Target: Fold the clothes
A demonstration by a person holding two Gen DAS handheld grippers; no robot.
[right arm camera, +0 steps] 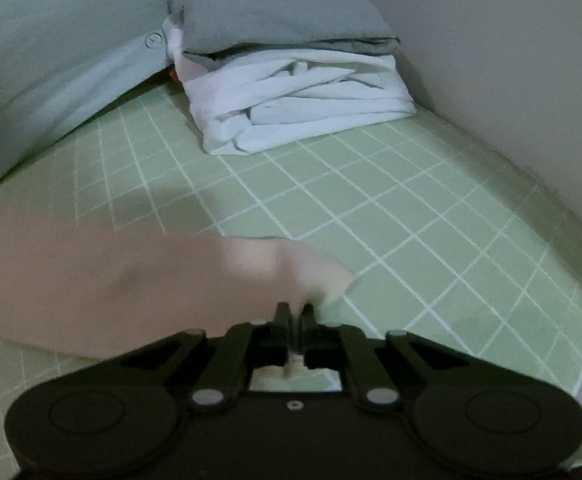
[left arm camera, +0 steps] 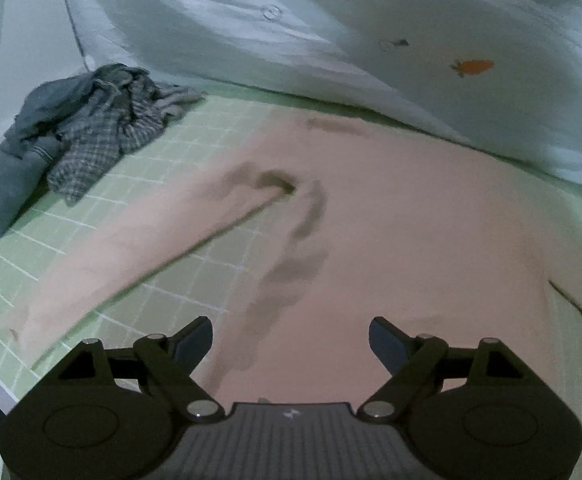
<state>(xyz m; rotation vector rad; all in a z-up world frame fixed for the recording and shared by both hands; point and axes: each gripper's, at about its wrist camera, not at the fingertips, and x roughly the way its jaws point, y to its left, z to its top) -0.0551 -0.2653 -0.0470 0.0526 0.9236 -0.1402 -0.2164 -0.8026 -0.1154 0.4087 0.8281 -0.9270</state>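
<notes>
Pink garment (right arm camera: 91, 280) edge sits pinched in my right hand-held gripper (right arm camera: 295, 310); left hand-held gripper (left arm camera: 291, 338) gapes; green grid mat (right arm camera: 411, 220) lies bare right.

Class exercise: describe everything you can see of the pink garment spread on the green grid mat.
The pink garment is plain, soft, thin-looking cloth, lying mostly flat on the green grid mat, with a few shallow creases and one long part stretching toward the mat's near-left edge. A pale blanket lies along its far side. The left gripper hovers open above it. The right gripper is shut on its edge.
</notes>
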